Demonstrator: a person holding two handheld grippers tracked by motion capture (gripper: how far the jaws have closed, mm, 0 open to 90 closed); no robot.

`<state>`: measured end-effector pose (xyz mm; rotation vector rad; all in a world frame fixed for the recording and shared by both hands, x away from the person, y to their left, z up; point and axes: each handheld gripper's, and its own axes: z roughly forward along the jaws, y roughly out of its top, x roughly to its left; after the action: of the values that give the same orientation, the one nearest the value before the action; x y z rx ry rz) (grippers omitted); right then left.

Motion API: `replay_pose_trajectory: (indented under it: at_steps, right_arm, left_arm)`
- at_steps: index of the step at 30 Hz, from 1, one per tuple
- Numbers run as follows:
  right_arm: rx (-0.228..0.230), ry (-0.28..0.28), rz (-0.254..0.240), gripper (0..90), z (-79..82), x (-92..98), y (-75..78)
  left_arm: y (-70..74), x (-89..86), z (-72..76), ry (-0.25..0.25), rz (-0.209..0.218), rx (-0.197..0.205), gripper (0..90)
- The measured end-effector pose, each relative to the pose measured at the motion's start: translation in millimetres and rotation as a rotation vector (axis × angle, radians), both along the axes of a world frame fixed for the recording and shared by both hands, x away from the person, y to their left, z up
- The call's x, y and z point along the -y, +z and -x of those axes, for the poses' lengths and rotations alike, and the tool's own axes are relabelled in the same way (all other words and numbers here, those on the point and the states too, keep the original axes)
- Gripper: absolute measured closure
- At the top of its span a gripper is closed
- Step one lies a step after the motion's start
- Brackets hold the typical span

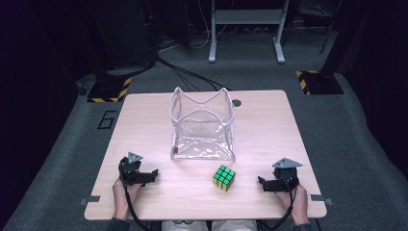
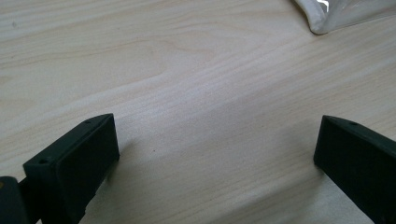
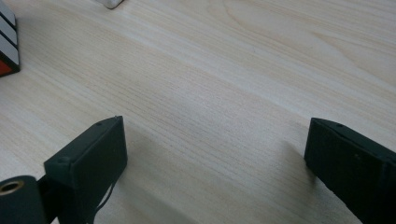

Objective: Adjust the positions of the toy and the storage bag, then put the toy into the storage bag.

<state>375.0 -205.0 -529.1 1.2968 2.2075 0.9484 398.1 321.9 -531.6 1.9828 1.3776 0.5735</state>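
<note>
A clear plastic bag (image 1: 202,126) with white trim stands open in the middle of the wooden table (image 1: 144,115). A puzzle cube (image 1: 224,177) with a green top lies in front of it, toward the right. My left gripper (image 1: 150,173) rests on the table near the front left, open and holding nothing; a corner of the bag (image 2: 327,18) shows at the top right of its view. My right gripper (image 1: 262,183) sits near the front right, open and holding nothing, with the cube's edge (image 3: 8,44) at the far left of its view.
A round hole (image 1: 236,102) is set into the table behind the bag. Beyond the table are a grey metal stand (image 1: 245,29), floor cables (image 1: 187,74) and two yellow-black striped bases (image 1: 109,90). Grey carpet surrounds the table.
</note>
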Motion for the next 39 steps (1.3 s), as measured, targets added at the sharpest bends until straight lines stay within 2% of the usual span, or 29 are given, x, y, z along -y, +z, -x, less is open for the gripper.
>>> replay_pose_trajectory:
  at_steps: [19,27,39]
  right_arm:
    - [-0.005,-0.004,-0.003,5.1,-0.4,-0.1,0.0]
    - [-0.002,-0.005,-0.001,5.0,-0.2,-0.2,-0.1]
    - [-0.01,0.001,0.004,3.3,-2.2,0.5,0.0]
  left_arm:
    - [-0.1,-0.9,-1.3,-0.012,0.0,0.0,0.0]
    - [-0.1,-0.2,-0.8,0.011,-0.003,0.002,0.0]
    - [0.0,-0.4,-0.8,0.013,-0.004,0.001,0.2]
